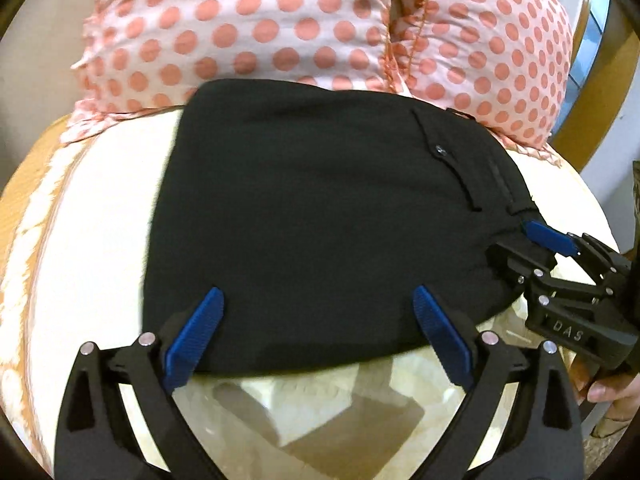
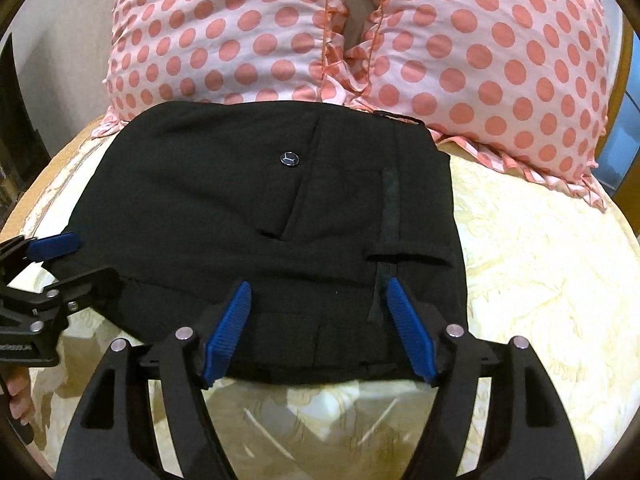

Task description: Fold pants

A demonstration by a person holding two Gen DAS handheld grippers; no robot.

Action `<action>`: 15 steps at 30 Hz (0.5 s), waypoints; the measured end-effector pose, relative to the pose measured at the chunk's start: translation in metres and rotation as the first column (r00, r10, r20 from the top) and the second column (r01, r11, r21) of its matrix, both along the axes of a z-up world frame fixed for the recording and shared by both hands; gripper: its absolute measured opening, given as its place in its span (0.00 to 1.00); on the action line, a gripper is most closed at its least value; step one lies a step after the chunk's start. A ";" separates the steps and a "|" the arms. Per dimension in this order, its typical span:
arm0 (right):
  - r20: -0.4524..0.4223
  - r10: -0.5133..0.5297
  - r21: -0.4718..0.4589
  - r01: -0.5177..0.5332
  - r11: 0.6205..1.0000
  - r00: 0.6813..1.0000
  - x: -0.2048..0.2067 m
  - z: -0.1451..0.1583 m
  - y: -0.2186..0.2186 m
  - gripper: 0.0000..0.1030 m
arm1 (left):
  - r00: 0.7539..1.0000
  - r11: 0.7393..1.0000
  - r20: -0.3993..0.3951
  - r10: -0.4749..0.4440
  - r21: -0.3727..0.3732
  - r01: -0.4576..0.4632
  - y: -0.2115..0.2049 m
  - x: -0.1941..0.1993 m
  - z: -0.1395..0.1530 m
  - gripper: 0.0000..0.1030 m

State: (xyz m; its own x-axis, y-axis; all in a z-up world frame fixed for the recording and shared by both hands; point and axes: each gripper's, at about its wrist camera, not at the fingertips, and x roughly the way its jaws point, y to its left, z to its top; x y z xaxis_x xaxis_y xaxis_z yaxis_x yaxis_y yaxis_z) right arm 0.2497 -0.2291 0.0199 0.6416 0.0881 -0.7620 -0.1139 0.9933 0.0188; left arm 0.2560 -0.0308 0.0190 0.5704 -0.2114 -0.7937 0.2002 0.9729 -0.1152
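Left wrist view: one cream patterned bed cover (image 1: 100,240) is seen spread under everything, with two pink polka-dot pillows (image 1: 240,32) set side by side along its far edge. One pair of black pants (image 1: 312,216) is laid folded into a compact bundle on the cover, its far edge touching the pillows; one dark button (image 2: 289,159) is shown on the upper face beside a pocket slit. Two grippers are counted. The left gripper (image 1: 320,332) is held wide open at the bundle's near edge — nothing is grasped, blue pads apart over the fabric. The right gripper (image 2: 316,328) is likewise spread open at the near edge by the waistband — released, gripping nothing.
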 end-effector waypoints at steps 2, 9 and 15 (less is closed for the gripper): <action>0.015 -0.014 -0.031 0.014 0.999 1.000 -0.008 0.004 0.004 0.80 | 0.999 0.999 0.034 0.030 0.024 -0.031 0.008 -0.017 0.008 0.96; 0.067 0.007 0.015 -0.008 1.000 0.998 -0.053 0.011 0.007 0.84 | 0.993 0.996 0.095 0.063 0.052 -0.068 0.024 -0.066 0.017 0.98; 0.053 -0.023 0.073 0.019 0.997 0.998 -0.082 0.004 0.000 0.84 | 0.994 0.995 0.091 0.059 0.078 -0.067 0.028 -0.093 0.009 0.98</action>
